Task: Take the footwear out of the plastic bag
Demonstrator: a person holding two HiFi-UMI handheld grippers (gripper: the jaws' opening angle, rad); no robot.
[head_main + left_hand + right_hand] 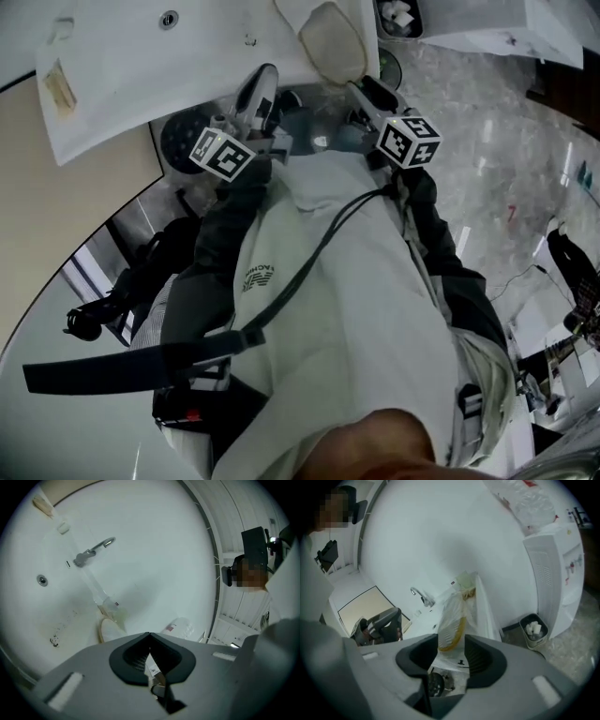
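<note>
While your left gripper [150, 634] is clamped shut on a thin fold of the plastic bag [485, 616], your right gripper [451, 641] is released, with its jaws well apart and the pads pressing on nothing. The slipper [453, 620] stands right in that gap, wrapped in the bag film. Its sole faces the camera (yellowish rim, pale tread); the near end sits low between the pads and the rest reaches up past the tips. I can't tell whether it brushes the pad on the left of that view. In the left gripper view a pale sole [110, 631] shows just beyond the closed tips, with clear film stretching away from it over the white table [140, 550]. In the head view both grippers are up in front of your chest, marker cubes side by side. The slipper lies just past the right gripper's tips, nearer the right gripper than the left.
</note>
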